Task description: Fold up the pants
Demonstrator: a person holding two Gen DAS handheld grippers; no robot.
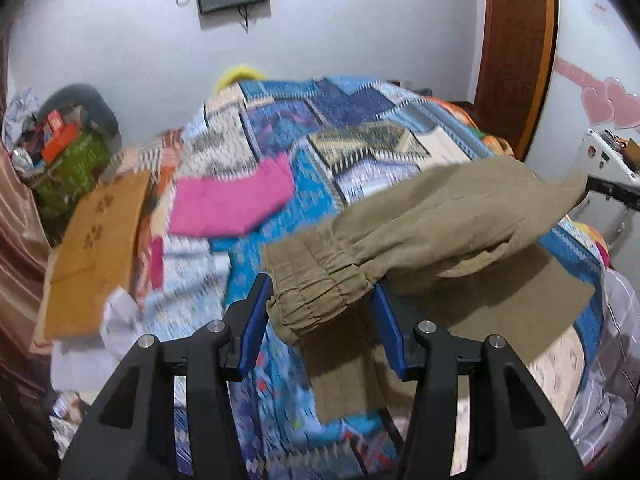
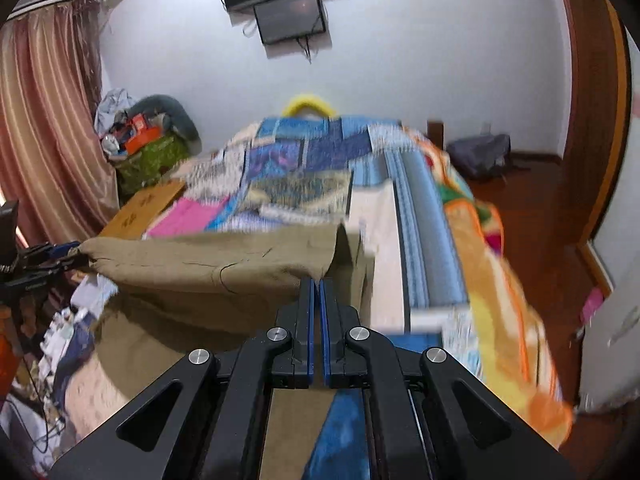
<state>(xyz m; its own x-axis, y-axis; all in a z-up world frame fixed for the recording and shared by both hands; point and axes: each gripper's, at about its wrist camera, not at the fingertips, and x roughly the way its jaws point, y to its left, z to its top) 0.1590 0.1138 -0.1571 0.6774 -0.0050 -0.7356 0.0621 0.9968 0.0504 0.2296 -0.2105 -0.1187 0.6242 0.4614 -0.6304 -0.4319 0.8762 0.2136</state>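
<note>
Khaki pants point(image 1: 440, 216) hang lifted above a bed with a blue patchwork cover point(image 1: 320, 128). In the left wrist view the elastic end point(image 1: 316, 292) of the pants sits between the blue pads of my left gripper point(image 1: 320, 308), whose jaws stand wide on either side of the bunched cloth. In the right wrist view my right gripper point(image 2: 319, 284) is shut on a corner of the pants point(image 2: 224, 260). The cloth stretches left to the other gripper point(image 2: 60, 254) and sags to the bed below.
A folded pink garment point(image 1: 236, 200) lies on the bed behind the pants. A brown cardboard box point(image 1: 96, 248) sits at the bed's left edge. Clutter and a green bag point(image 2: 148, 160) stand by the curtain point(image 2: 44, 128). Wooden floor point(image 2: 540, 208) and a door lie to the right.
</note>
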